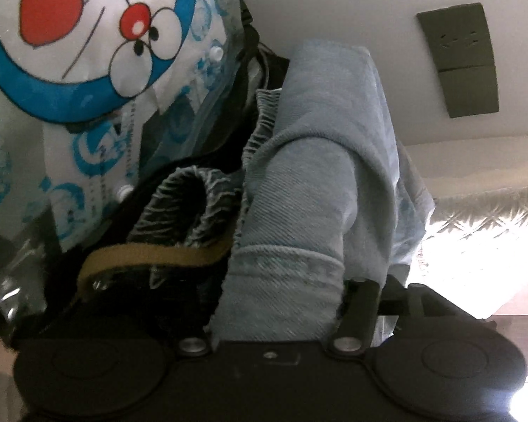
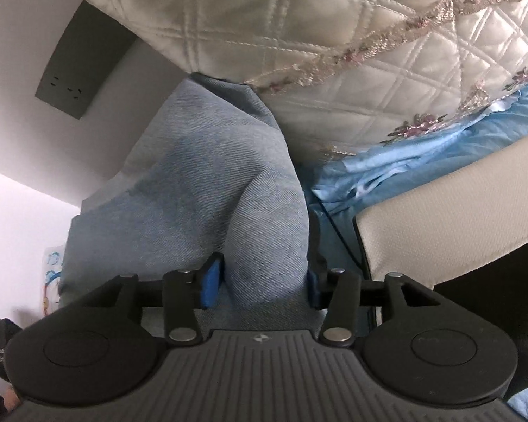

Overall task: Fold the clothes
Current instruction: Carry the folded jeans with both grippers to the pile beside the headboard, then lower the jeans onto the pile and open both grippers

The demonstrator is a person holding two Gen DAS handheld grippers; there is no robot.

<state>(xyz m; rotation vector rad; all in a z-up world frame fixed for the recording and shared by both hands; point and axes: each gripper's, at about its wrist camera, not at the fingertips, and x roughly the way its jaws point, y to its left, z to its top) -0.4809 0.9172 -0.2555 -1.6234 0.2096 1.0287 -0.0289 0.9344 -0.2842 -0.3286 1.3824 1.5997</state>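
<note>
Jeans [image 2: 225, 176] lie between quilt [image 2: 334, 35] and wall [image 2: 24, 35]

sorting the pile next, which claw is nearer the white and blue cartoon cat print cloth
Left. The left claw sits right beside the cartoon cat print cloth; the right claw view shows only a sliver of it, beyond the light blue denim garment.

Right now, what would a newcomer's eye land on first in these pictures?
Probably the cartoon cat face, blue, white and red, on a bag at the upper left of the left wrist view. Next, the light blue denim garment bunched up in both views, and the quilted white cover behind it.
</note>
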